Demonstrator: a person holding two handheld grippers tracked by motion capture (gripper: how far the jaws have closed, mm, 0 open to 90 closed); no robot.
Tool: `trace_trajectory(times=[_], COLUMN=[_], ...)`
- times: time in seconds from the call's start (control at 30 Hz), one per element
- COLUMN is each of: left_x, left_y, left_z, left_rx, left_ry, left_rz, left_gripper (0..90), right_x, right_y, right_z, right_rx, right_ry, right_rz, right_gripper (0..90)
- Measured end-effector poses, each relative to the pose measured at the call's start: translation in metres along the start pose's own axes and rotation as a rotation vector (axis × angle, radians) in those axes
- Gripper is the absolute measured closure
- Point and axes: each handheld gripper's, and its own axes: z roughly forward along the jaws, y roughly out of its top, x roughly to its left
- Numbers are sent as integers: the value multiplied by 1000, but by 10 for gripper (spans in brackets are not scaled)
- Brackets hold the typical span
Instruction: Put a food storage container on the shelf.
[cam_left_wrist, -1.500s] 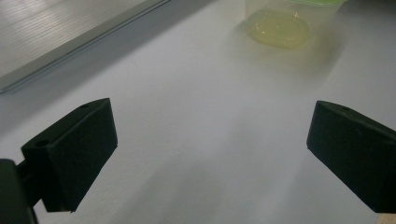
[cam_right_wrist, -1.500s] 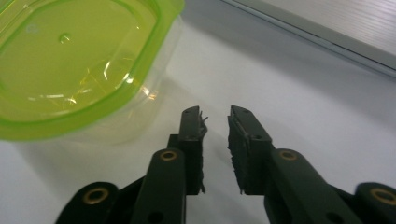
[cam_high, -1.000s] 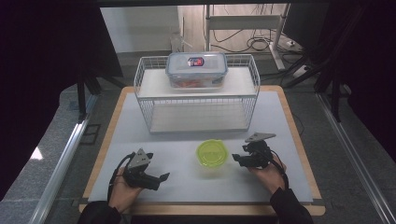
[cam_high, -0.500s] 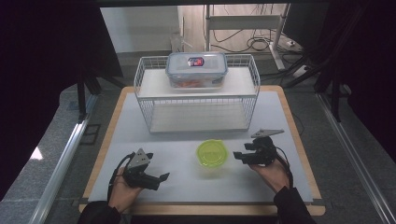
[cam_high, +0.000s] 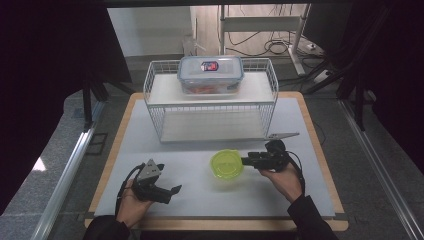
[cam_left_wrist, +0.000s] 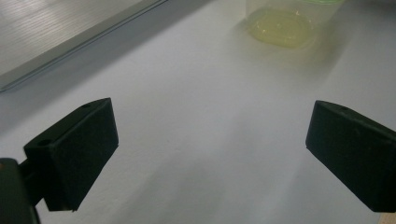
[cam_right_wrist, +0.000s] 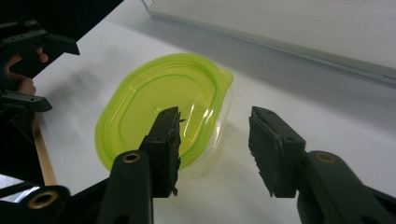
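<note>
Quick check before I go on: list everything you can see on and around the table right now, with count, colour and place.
Container with lid: one, clear with a yellow-green lid, front middle of the mat.
Storage box: one, clear with a blue-edged lid, on the rack's top shelf.
Wire rack: one, white, back of the mat.
Mat: one, white, over the wooden table.
Left gripper: one, black, front left, jaws open, nothing between them.
Right gripper: one, black, at the container's right edge, jaws just closing, one above the lid, not yet pressing.

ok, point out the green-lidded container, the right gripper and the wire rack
green-lidded container (cam_high: 226, 164), high view, centre of the lid
right gripper (cam_right_wrist: 215, 140), right gripper view, gap midway between its jaw tips
wire rack (cam_high: 210, 119), high view, front mesh wall
</note>
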Motion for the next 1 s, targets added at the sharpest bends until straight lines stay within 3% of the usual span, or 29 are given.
trace_trajectory(times=[0.37, 0.6, 0.87, 1.0], left_x=[0, 0, -1, 0], left_y=[0, 0, 0, 0], left_z=[0, 0, 1, 0], left_rx=[1, 4, 7, 5], left_ry=[-2, -4, -4, -4], left_rz=[-2, 2, 7, 7], left_gripper=[23, 23, 24, 24], right_x=[-15, -25, -28, -25], right_y=[10, 11, 13, 16], right_z=[24, 30, 34, 35], right_rx=[73, 81, 102, 112], right_ry=[116, 179, 213, 203], right_rz=[119, 202, 219, 215], right_gripper=[641, 725, 801, 809])
